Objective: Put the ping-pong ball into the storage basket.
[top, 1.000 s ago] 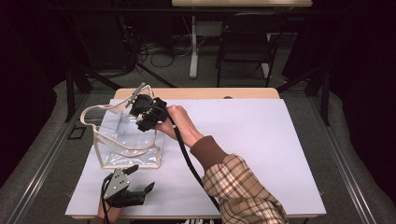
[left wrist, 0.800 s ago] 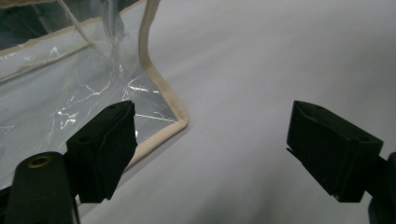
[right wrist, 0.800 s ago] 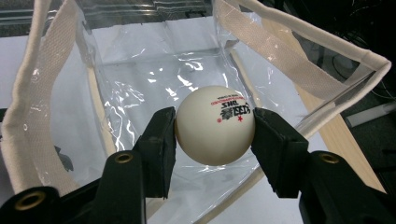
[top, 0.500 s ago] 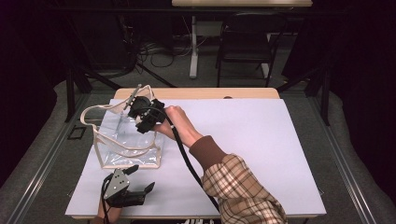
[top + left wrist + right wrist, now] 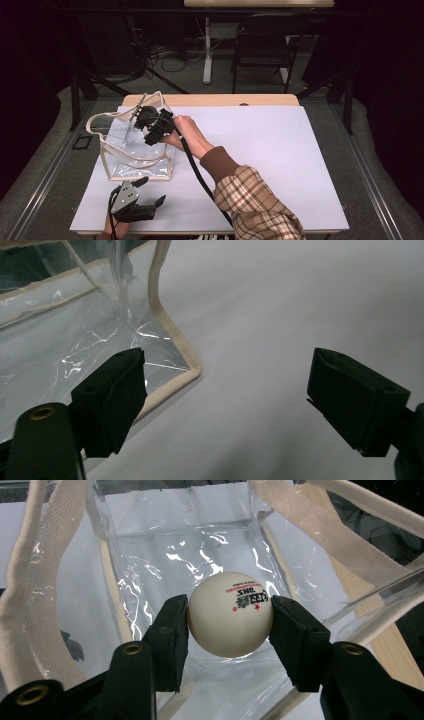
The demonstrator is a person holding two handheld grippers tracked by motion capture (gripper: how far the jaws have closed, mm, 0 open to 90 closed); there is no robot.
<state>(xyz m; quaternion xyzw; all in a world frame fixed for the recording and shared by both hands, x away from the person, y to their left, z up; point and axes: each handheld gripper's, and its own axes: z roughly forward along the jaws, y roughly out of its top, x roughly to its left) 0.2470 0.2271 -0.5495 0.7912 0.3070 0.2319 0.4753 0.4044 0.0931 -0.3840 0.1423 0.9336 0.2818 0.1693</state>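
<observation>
We see R gripper clamped on white ball over clear bag, left-centre of high view | L gripper jaws wide apart, holding nothing, lower left on table

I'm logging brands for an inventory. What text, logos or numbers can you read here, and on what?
"DHS", upside down, in black on the white ball held by the right gripper over the clear bag.
Red stars and a line of small red print on the ball: too small to read.
No other text is readable.
</observation>
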